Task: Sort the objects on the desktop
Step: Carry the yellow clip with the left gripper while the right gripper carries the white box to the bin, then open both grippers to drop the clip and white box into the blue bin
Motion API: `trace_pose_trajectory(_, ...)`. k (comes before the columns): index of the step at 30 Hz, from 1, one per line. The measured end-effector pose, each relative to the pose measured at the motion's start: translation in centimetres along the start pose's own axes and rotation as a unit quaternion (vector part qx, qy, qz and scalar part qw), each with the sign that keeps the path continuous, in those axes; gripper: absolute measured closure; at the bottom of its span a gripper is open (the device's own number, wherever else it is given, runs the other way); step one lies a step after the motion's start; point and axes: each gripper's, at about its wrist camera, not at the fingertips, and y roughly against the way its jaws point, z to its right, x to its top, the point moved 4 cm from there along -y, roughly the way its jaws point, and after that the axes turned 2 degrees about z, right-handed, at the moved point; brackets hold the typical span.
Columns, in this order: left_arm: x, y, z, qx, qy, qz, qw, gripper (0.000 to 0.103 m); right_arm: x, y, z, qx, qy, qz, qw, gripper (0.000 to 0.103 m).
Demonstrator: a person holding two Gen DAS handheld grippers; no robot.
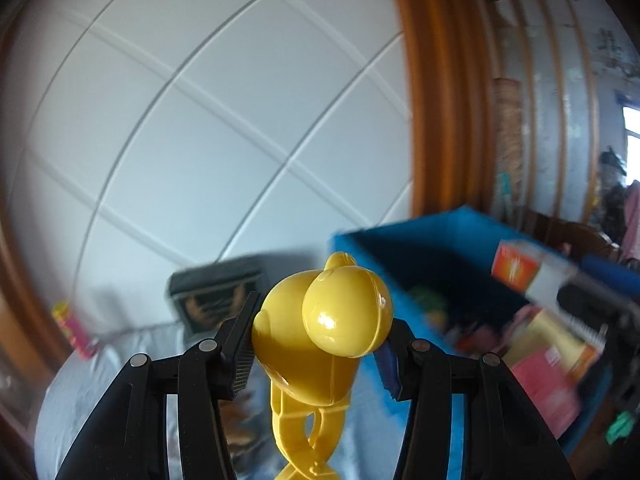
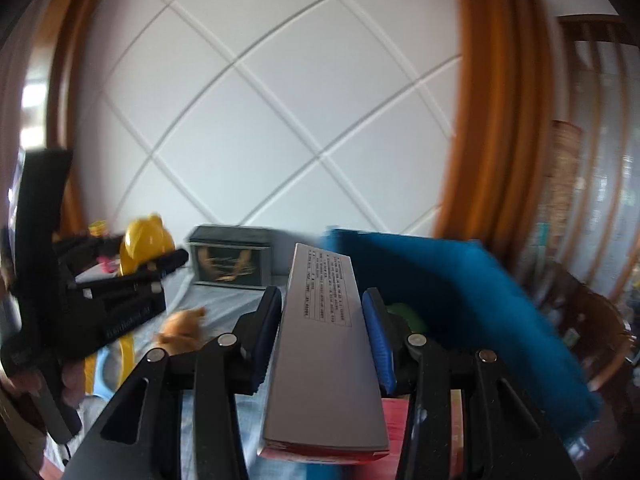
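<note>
Left wrist view: the left gripper (image 1: 320, 344) is clamped on a yellow bear-shaped plastic toy (image 1: 324, 320), its two pads pressing the toy's rounded head from either side; the toy's twisted yellow stem hangs down between the fingers. The toy is held raised above a table covered with a pale blue cloth (image 1: 80, 392). To the right stands a blue storage bin (image 1: 432, 248), open at the top, holding books and cartons, all blurred. Behind the toy stands a dark box with a gold emblem (image 1: 216, 296); a small pink and yellow container (image 1: 74, 330) stands at far left.

Right wrist view: the right gripper (image 2: 324, 332) is closed on a long grey carton with printed text (image 2: 324, 344), red at its near end, gripped along its sides and pointing forward, just beside the blue bin's near wall. A small orange object (image 2: 182, 326) lies blurred on the cloth. The wall behind is white with diagonal grooves (image 2: 280, 100).
</note>
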Motion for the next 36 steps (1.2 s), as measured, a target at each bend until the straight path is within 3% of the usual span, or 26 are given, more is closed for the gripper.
trace_pose_trajectory(6,7.2,0.0,11.4,-0.039,-0.025,0.040,0.9981,0.053,-0.1,3.1,9.9,-0.059,-0.022,0.014,0.998,0.061)
trace_pose_trajectory(11,10.6,-1.3,18.1,-0.072,-0.019,0.020,0.9970,0.053,-2.2,4.2,16.7,-0.078,-0.038,0.003,0.996,0.061)
trace_pose_trajectory(14,10.0,-2.9,21.4,-0.087,-0.020,-0.013,0.9960,0.053,-4.2,4.1,19.7,-0.087,-0.040,-0.013,0.995,0.061)
trace_pose_trajectory(17,7.3,-4.3,24.2,-0.098,-0.025,-0.052,0.9935,0.053,-6.9,3.3,21.6,-0.080,-0.050,-0.037,0.995,0.061)
trace_pose_trajectory(25,-0.3,-7.5,27.3,-0.087,-0.037,-0.135,0.9863,0.053,-12.2,-0.1,24.5,-0.066,-0.075,-0.095,0.990,0.061)
trace_pose_trajectory(30,-1.9,-8.7,28.1,-0.077,-0.025,-0.151,0.9853,0.025,-12.9,-1.5,25.5,-0.079,-0.072,-0.109,0.988,0.061)
trace_pose_trajectory(36,-2.5,-8.5,27.3,-0.069,-0.012,-0.156,0.9853,0.022,-12.9,-2.2,26.3,-0.087,-0.071,-0.117,0.987,0.060)
